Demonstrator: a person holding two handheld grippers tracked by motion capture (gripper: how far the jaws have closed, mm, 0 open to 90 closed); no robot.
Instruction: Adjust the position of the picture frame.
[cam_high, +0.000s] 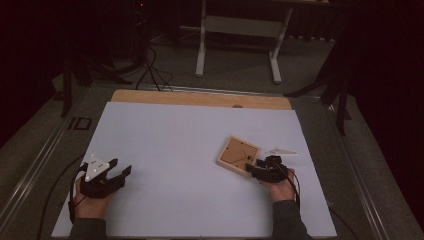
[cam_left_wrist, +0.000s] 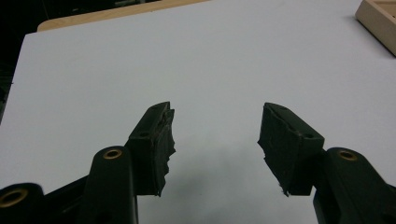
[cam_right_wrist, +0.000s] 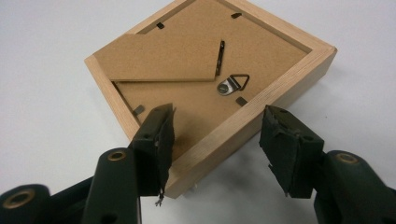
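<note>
A small wooden picture frame (cam_high: 238, 156) lies face down on the white sheet at the right. Its brown backing board, folded stand flap and metal hanger ring (cam_right_wrist: 232, 85) face up. My right gripper (cam_high: 254, 165) is open at the frame's near corner. In the right gripper view the frame (cam_right_wrist: 205, 60) has its near edge between the jaws of the right gripper (cam_right_wrist: 217, 126); one jaw stands over the backing, the other just outside the wood, and neither pad presses on it. My left gripper (cam_high: 121, 166) rests open at the left, and the left gripper view has nothing between the jaws of the left gripper (cam_left_wrist: 217, 126).
A small flat white piece (cam_high: 281, 151) lies just right of the frame. The white sheet (cam_high: 175, 145) covers a wooden tabletop (cam_high: 200, 97) that shows along the far edge. A corner of the frame (cam_left_wrist: 378, 21) shows at the top right of the left gripper view. A white desk frame (cam_high: 240, 30) stands beyond.
</note>
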